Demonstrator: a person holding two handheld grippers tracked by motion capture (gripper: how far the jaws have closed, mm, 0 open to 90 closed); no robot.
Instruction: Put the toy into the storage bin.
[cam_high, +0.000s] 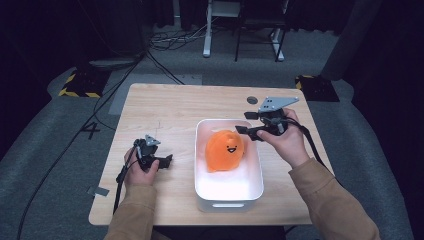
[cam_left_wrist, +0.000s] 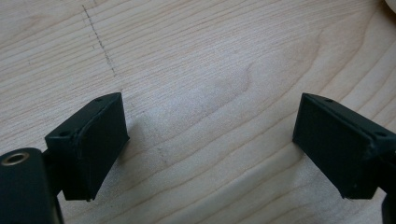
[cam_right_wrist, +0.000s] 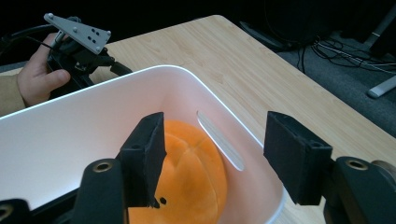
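On the left, the left gripper (cam_high: 161, 162) rests low over the wooden table (cam_high: 165, 107). Its jaws are spread wide, and between them there is only bare wood; they hold nothing and touch nothing.

In the middle stands one white bin (cam_high: 228, 192), and inside it lies one orange plush toy (cam_high: 225, 148) with a small smiling face. The toy sits in the far half of the bin, near the far wall.

On the right, the right gripper (cam_high: 245, 132) hovers over the far right edge of the bin, pointing toward the toy. Its jaws are about half spread and grip nothing; in the right gripper view the toy (cam_right_wrist: 196, 179) is below the left jaw, apart from it.

There are two grippers, one bin and one toy. A small round grey disc (cam_high: 252, 100) lies on the table behind the bin.
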